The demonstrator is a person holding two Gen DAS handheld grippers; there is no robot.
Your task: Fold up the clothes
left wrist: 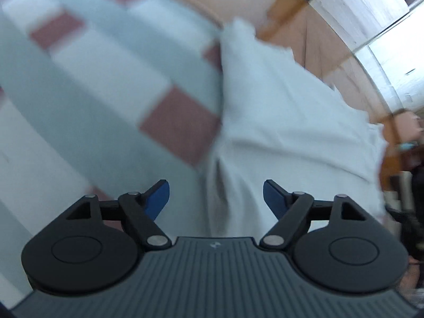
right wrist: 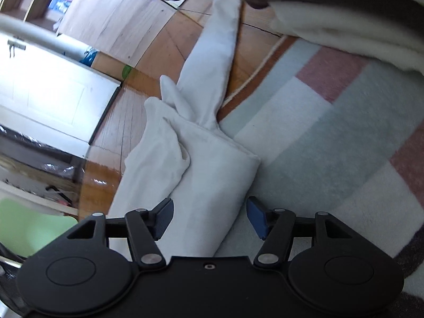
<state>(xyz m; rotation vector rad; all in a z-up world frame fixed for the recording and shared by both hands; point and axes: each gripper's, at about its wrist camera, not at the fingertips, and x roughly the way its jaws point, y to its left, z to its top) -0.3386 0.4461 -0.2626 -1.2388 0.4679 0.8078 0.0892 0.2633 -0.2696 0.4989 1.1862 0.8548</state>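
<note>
Garment: the white cotton garment (right wrist: 212,164) is lying partly folded, half on the pastel checked rug (right wrist: 331,137), half on the wooden floor (right wrist: 164,42).
Left gripper (left wrist: 216,198): is hovering over the cloth, jaws apart, gripping nothing.
Right gripper (right wrist: 210,218): is hovering likewise, jaws spread, empty.
Step in hand: likely picking an edge for the next fold.
Technique: pinch one hem layer cleanly, both corners level, avoiding the bunched sleeve (right wrist: 175,98).

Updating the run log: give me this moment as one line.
task: fold clothes | left gripper: open above white garment | right gripper: open over garment | garment: on checked rug and wood floor
</note>
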